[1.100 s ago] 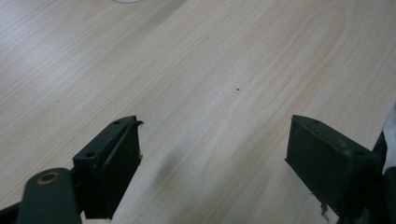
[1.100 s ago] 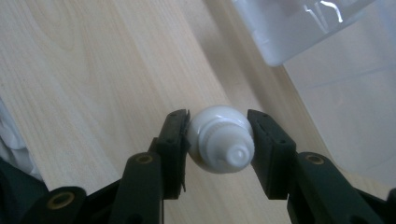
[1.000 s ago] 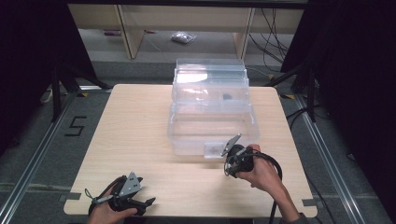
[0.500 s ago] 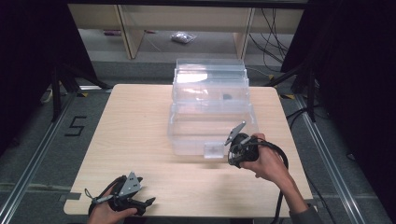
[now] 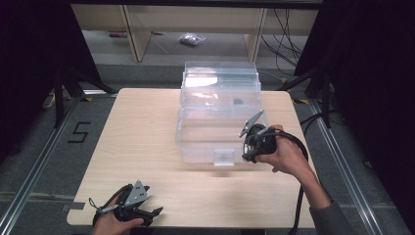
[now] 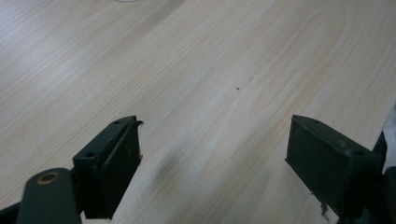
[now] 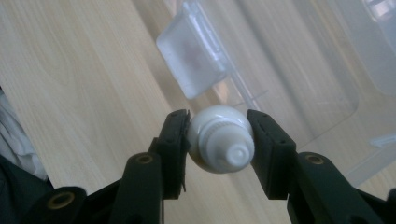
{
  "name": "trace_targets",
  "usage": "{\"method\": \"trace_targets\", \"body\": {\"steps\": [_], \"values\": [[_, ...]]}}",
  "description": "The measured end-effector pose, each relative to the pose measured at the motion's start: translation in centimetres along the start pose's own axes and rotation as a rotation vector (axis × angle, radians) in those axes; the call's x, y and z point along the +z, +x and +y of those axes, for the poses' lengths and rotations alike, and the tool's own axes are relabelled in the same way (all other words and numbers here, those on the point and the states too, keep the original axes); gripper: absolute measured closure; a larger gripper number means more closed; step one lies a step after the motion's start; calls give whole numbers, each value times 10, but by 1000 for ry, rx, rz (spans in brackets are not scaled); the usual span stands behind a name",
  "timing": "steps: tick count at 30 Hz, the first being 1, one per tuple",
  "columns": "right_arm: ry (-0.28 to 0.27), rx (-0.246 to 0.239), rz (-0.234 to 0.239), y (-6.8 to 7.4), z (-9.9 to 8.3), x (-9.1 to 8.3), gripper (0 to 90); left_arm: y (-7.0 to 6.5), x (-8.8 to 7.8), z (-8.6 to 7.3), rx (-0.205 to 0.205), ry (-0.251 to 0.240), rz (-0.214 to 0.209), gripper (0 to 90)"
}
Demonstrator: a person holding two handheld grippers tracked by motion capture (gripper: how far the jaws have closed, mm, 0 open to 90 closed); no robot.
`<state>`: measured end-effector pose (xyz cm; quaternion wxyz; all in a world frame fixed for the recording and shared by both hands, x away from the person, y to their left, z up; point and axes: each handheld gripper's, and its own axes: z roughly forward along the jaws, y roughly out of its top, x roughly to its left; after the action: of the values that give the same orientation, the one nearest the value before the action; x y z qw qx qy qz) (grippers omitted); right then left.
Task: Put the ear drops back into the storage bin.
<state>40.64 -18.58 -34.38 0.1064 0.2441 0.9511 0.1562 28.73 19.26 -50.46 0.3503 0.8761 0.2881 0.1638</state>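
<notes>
The right gripper clamps a small white bottle between its two black pads, the ribbed neck and nozzle tip pointing back toward the camera, so the bottle's long axis runs along the jaws, not across them. Seen from the high view, that gripper hangs at the near right corner of a clear plastic bin that stands mid-table, with its frosted front latch just to the gripper's left. In the right gripper view the same latch sits just beyond the bottle, and the bin's clear lid spreads beyond it and to the right.

The relation that matters: the bottle is already in hand and level with the bin's front edge, so the bin lies ahead of and beside the pads, not beneath them. Any drop into it would likely need the hand carried over the rim, and a way in through the lid.

The left gripper rests low at the table's near left edge, well apart from the bin; its jaws stand wide with only bare wood between them. The right hand is plainly the nearer one.
</notes>
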Motion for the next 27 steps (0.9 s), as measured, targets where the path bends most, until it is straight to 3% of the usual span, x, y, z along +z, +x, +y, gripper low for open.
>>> {"method": "trace_targets", "body": {"steps": [6,13,27], "values": [[-6,8,-3,-13,6,-9,603,1,0,1,20,10,2,171],[20,54,-20,-31,10,-9,602,1,0,1,22,13,2,171],[72,138,-20,-67,18,12,602,0,0,1,16,3,-2,171]]}}
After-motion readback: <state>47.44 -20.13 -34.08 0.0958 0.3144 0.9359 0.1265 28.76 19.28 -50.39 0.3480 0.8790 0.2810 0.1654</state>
